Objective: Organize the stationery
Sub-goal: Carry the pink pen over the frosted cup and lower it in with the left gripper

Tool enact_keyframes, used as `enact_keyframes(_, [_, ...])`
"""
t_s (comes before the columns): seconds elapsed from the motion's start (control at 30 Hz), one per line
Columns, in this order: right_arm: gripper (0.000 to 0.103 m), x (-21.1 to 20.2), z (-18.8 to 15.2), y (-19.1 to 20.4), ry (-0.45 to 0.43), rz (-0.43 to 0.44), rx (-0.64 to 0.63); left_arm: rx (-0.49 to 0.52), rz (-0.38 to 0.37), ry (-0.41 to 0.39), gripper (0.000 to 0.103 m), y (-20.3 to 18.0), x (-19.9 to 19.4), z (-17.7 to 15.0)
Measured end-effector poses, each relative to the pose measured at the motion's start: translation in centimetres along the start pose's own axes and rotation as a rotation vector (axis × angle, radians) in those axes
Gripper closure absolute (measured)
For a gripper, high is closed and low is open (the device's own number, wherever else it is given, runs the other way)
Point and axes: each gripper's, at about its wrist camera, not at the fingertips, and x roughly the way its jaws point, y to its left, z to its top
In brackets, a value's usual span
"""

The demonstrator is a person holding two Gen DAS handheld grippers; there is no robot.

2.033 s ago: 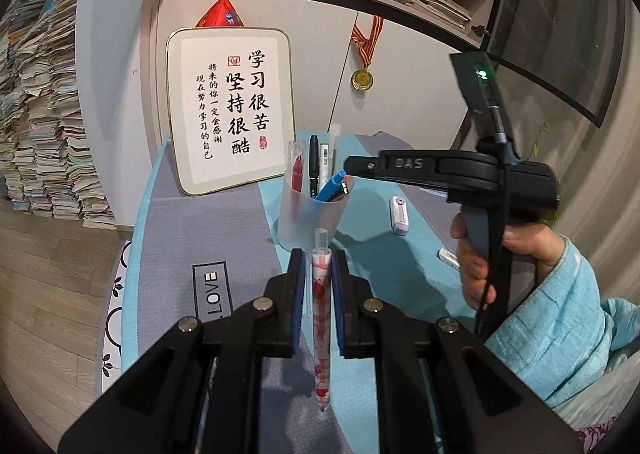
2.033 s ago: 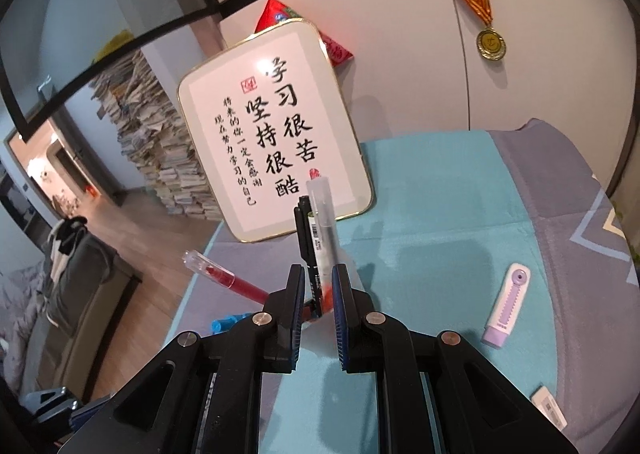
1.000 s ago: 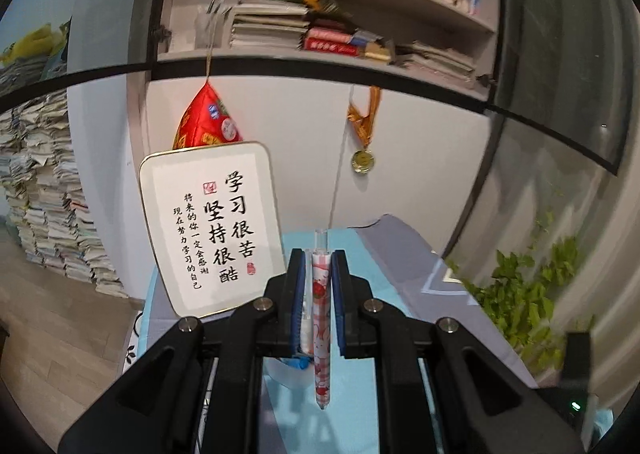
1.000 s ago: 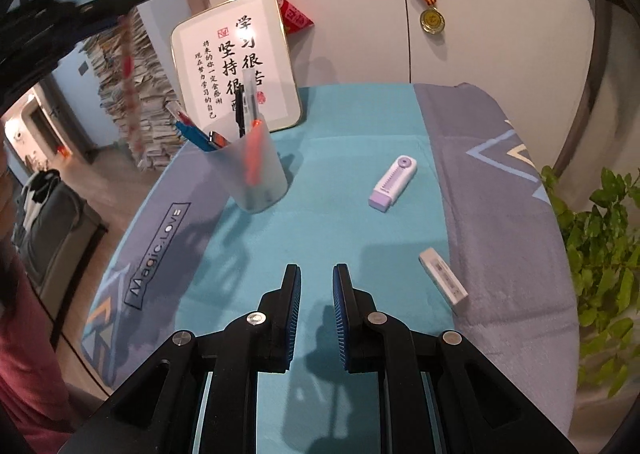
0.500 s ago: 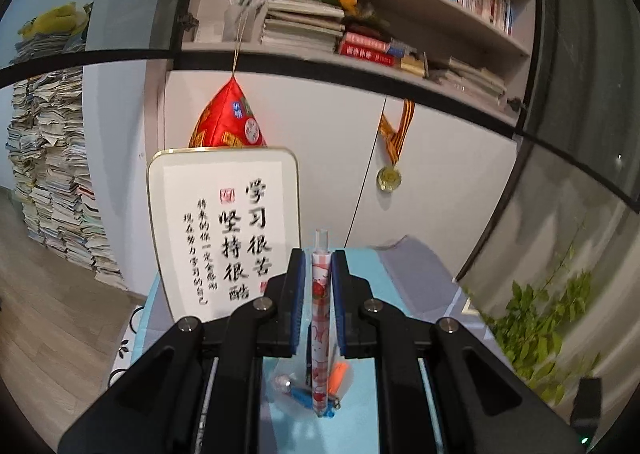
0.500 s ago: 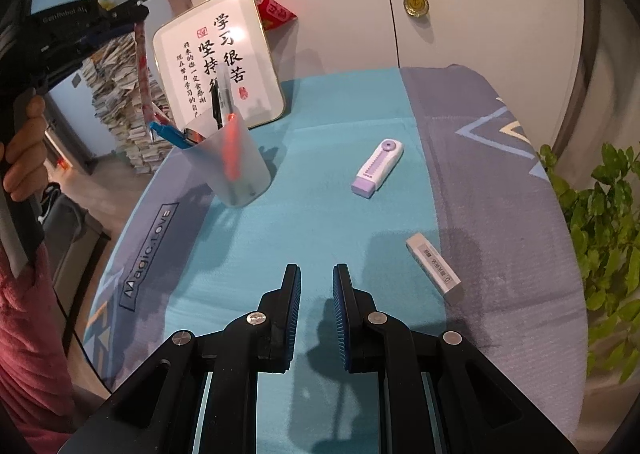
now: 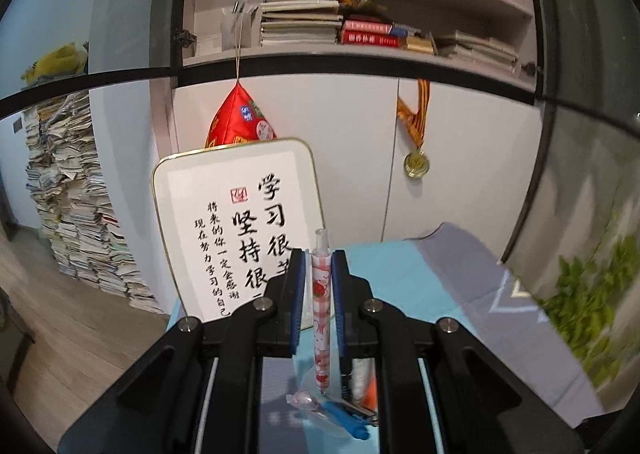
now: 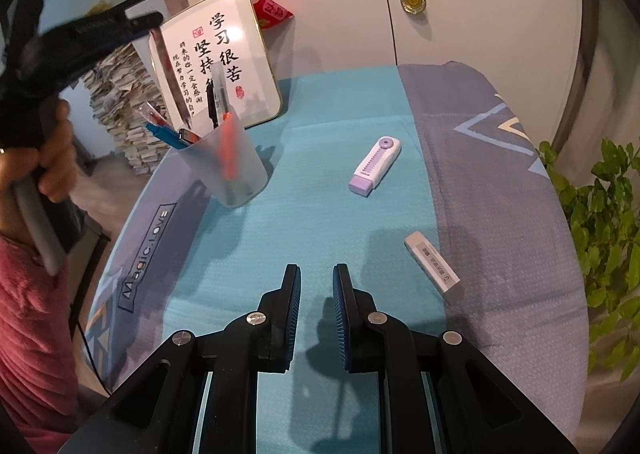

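Left gripper [image 7: 316, 294] is clamped on the patterned pen [image 7: 321, 318], held upright with its tip just above the pens in the translucent pen cup [image 8: 226, 166], so the step looks like dropping this pen in. Next move likely needs lowering the tip past the rim, then letting go. Right gripper [image 8: 316, 294] hovers over the teal mat [image 8: 320, 222], fingers apart and empty, with the purple eraser [image 8: 375, 166] and white eraser [image 8: 432, 267] loose on the mat.

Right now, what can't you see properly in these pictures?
- Pen cup: in the left wrist view the left tongs hide its body.
- Patterned pen: motion-blurred in the right wrist view, so whether its tip has entered the cup is unclear.
- White eraser: label print too small.
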Motion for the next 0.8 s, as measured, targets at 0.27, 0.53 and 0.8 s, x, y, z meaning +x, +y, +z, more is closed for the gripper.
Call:
enact_keyframes(0.27, [0.088, 0.2, 0.0, -0.1, 0.008, 0.001, 0.002, 0.013, 0.002, 0.005, 0.092, 0.0, 0.9, -0.8])
enact_keyframes(0.53, [0.088, 0.6, -0.1, -0.1, 0.024, 0.002, 0.007, 0.001, -0.012, 0.077, 0.092, 0.0, 2.4, -2.3])
enact_keyframes(0.8, [0.088, 0.8, -0.1, -0.3, 0.034, -0.003, 0.021, 0.016, -0.021, 0.121, 0.092, -0.3, 2.6, -3.6])
